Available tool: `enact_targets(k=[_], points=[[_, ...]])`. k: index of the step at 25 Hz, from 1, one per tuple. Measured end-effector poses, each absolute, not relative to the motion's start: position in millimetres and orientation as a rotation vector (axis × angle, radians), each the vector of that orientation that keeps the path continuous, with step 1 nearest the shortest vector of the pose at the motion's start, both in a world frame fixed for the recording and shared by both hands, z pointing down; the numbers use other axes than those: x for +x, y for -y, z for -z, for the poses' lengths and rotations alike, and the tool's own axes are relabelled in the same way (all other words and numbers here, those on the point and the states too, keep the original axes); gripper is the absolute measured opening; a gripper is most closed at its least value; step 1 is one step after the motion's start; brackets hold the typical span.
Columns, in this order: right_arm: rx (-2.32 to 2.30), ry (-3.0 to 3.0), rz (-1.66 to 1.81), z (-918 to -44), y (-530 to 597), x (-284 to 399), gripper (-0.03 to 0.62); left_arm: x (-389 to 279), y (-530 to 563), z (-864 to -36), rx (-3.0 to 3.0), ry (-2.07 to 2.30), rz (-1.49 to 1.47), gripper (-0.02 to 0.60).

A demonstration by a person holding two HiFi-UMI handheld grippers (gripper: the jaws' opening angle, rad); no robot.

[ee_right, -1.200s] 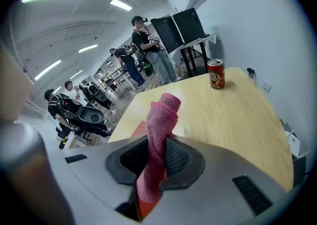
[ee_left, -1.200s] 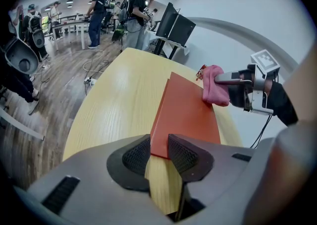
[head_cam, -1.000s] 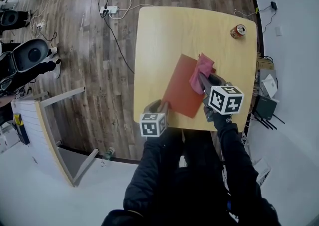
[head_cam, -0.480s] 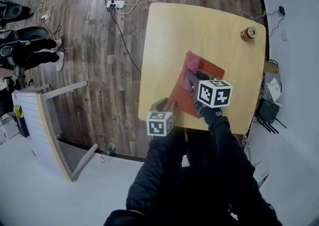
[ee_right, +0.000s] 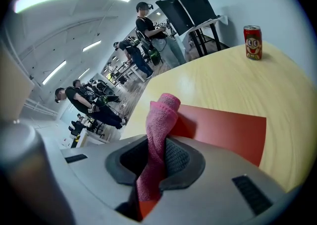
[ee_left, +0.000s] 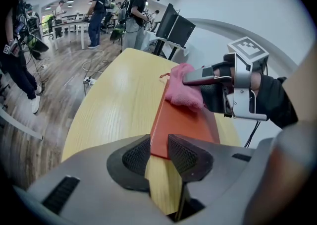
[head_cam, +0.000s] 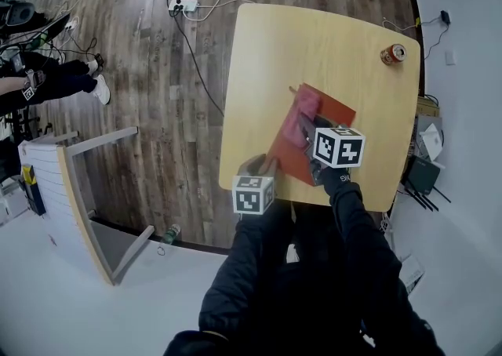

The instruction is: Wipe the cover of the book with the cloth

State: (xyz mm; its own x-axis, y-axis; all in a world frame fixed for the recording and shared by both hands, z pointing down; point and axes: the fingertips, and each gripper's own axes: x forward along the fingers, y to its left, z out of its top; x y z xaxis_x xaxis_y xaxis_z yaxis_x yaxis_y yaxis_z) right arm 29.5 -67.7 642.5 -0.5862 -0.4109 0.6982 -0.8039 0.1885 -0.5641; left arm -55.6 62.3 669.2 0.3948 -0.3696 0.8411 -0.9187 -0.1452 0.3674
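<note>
Pinching the soft, limp cloth (ee_right: 157,130), right tongs (ee_right: 153,169) press it onto the stiff, thin book (ee_right: 228,132); left tongs (ee_left: 159,155) clamp its eight-o'clock corner, lest it slide on the bench (head_cam: 314,41).

I can read no text anywhere. The red drink can (ee_right: 252,42) at the far right of the bench (ee_right: 233,85) shows only a smiling cartoon face; its lettering is too small.

Red can (head_cam: 392,53), wooden table (head_cam: 314,41), floor power strip (head_cam: 183,6)
</note>
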Motion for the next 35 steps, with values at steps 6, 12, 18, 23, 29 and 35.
enact_targets(k=[6,12,18,23,29,35], points=[[1.171,2.045,-1.358,-645,62,50,0.077,-56,-62,-668,1.705,1.138,-0.738,0.133],[1.196,2.028,-1.346,-646,56,70,0.077,-56,-63,-669,1.707,1.142,-0.753,0.133],[1.229,2.012,-1.348,-646,45,90,0.077,-57,-65,-667,1.704,1.147,-0.76,0.133],[1.254,2.0,-1.332,-646,37,107,0.077,-58,-65,-668,1.697,1.147,-0.77,0.133],[1.276,1.982,-1.301,-646,27,132,0.078,-54,-64,-667,1.697,1.157,-0.765,0.133],[1.293,1.981,-1.293,-637,23,143,0.077,-55,-64,-667,1.693,1.16,-0.764,0.133]])
